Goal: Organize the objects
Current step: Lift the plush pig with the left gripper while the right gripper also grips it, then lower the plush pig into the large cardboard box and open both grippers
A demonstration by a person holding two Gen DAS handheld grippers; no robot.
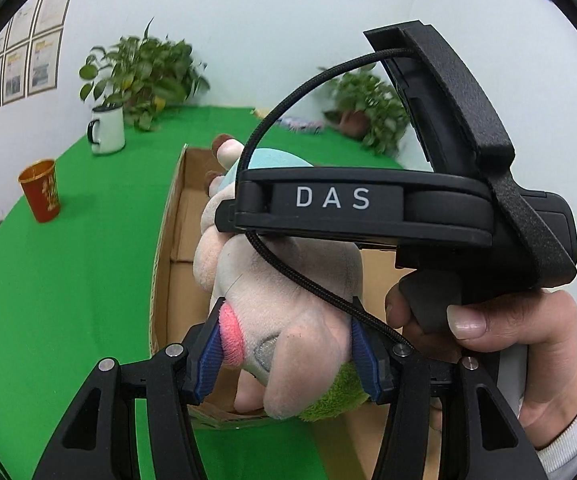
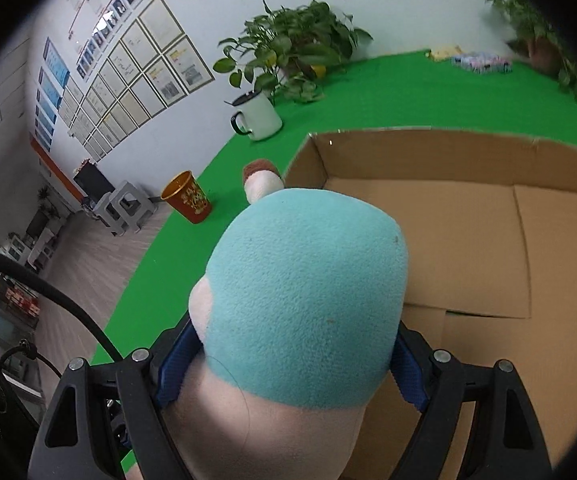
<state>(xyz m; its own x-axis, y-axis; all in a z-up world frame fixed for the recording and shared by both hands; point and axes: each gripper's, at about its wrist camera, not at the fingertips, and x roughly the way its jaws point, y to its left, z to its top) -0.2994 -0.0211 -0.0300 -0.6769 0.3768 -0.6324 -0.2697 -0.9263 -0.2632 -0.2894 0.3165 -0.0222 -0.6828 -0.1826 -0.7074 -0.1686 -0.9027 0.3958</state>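
Note:
A plush toy (image 1: pixel 280 280) with a pale pink body, a pink cheek patch and a teal back (image 2: pixel 304 288) hangs between both grippers. My left gripper (image 1: pixel 286 360) is shut on its pink, face end, blue pads pressing both sides. My right gripper (image 2: pixel 292 368) is shut on the teal and pink part. In the left wrist view the right tool's black body (image 1: pixel 408 216) crosses in front, held by a hand (image 1: pixel 528 344). The toy sits above the near left corner of an open cardboard box (image 2: pixel 448 152), whose left wall (image 1: pixel 180 216) shows beside it. One brown-tipped limb (image 2: pixel 260 176) sticks out past the box wall.
On the green cloth (image 1: pixel 68 280) stand a white enamel mug (image 2: pixel 258 118) and a red-gold cup (image 2: pixel 188 198), left of the box. Potted plants (image 2: pixel 296 48) (image 2: pixel 536 28) and small colourful items (image 2: pixel 480 62) line the back wall. The table's edge curves away on the left.

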